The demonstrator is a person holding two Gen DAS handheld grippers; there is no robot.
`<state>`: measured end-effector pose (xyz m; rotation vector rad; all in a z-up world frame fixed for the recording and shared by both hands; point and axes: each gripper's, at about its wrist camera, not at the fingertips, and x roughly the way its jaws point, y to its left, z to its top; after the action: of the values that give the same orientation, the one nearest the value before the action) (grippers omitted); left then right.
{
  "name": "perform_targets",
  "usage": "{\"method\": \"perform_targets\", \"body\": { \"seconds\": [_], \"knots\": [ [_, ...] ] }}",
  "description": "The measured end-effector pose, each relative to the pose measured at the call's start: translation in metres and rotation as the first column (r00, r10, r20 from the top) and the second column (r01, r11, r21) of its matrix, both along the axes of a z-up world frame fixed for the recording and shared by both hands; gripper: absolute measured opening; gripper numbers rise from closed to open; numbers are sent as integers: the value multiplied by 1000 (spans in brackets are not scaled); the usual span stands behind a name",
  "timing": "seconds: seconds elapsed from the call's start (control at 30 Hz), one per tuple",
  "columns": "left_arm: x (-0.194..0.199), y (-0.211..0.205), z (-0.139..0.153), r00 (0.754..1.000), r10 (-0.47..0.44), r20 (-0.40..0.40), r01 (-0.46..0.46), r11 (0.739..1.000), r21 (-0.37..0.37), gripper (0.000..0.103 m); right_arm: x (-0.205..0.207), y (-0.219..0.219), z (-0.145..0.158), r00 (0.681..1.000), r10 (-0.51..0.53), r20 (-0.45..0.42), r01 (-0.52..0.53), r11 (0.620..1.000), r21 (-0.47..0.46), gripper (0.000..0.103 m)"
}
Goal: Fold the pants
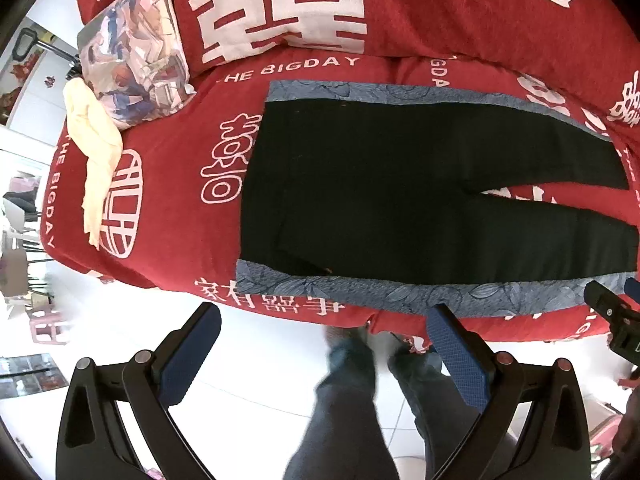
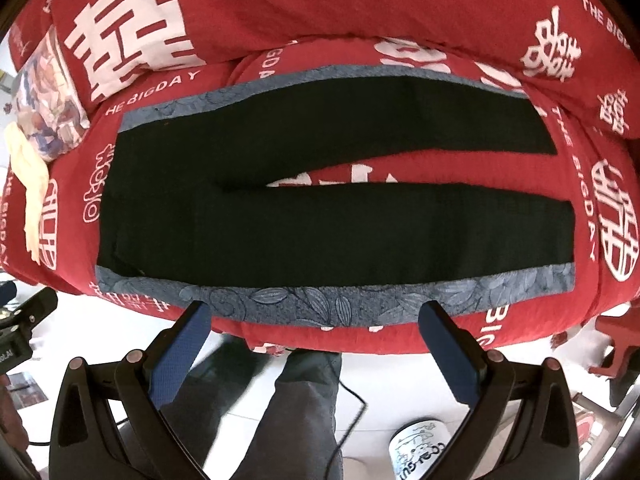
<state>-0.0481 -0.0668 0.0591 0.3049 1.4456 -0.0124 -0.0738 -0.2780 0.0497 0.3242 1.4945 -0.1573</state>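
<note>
pants: black fabric pants with blue floral side stripes (image 2: 320, 220) laid flat on red printed bedspread (image 2: 400, 12), legs apart (ready to fold)
left gripper (image 1: 324, 344): jaws apart, empty, off bed edge
right gripper (image 2: 316, 332): jaws apart, empty, near stripe

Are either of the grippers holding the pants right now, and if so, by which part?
Nothing is held. The left gripper and the right gripper are both open, short of the bed's near edge, while the black pants lie flat and unfolded.
</note>
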Motion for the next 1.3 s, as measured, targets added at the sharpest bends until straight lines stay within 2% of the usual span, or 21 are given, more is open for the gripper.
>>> {"method": "perform_targets", "body": {
  "seconds": [0.17,0.37,0.47,0.57,0.63,0.7,0.77,0.8,0.87,0.9,0.97,1.13,1.23,1.3],
  "knots": [
    [-1,8,-15,1000,9,-22,-10,1000,-12,103,-6,4,-11,1000,-5,-22,5,1000,0,103],
    [-1,18,-46,999,2,-46,-3,999,-41,103,-6,14,-27,999,-29,-22,29,999,-12,103],
    [2,30,-63,998,26,-49,-31,994,-108,103,-4,20,-38,999,-37,-20,37,999,6,103],
    [3,47,-77,998,54,-27,-58,979,-197,103,-4,28,-49,999,-47,11,45,991,129,103],
    [2,64,-90,996,87,-7,-86,968,-235,103,-5,37,-62,998,-66,22,56,949,310,103],
    [-1,83,-105,992,125,-31,-129,950,-283,103,-9,52,-80,995,-100,18,79,873,481,101],
    [-5,102,-120,982,171,-76,-187,915,-357,103,-14,69,-102,992,-124,-9,105,796,596,87],
    [-9,113,-126,976,195,-93,-216,888,-407,103,-18,80,-118,990,-134,-33,122,742,659,73],
    [-15,130,-138,968,221,-122,-252,835,-488,94,-22,103,-148,988,-137,-72,146,664,734,66],
    [-18,137,-147,962,228,-148,-272,803,-530,90,-24,110,-158,988,-134,-78,147,650,746,64],
    [-22,148,-165,953,240,-186,-304,749,-588,89,-27,127,-182,988,-131,-85,149,629,763,64],
    [-19,159,-209,926,280,-254,-377,645,-664,89,-25,135,-228,973,-213,-88,200,590,783,64],
    [-13,165,-226,902,321,-288,-428,579,-694,89,-29,126,-242,955,-279,-96,242,555,796,64],
    [-8,165,-234,889,341,-306,-452,541,-709,89,-28,117,-239,945,-318,-81,251,538,805,64]
  ]
}}
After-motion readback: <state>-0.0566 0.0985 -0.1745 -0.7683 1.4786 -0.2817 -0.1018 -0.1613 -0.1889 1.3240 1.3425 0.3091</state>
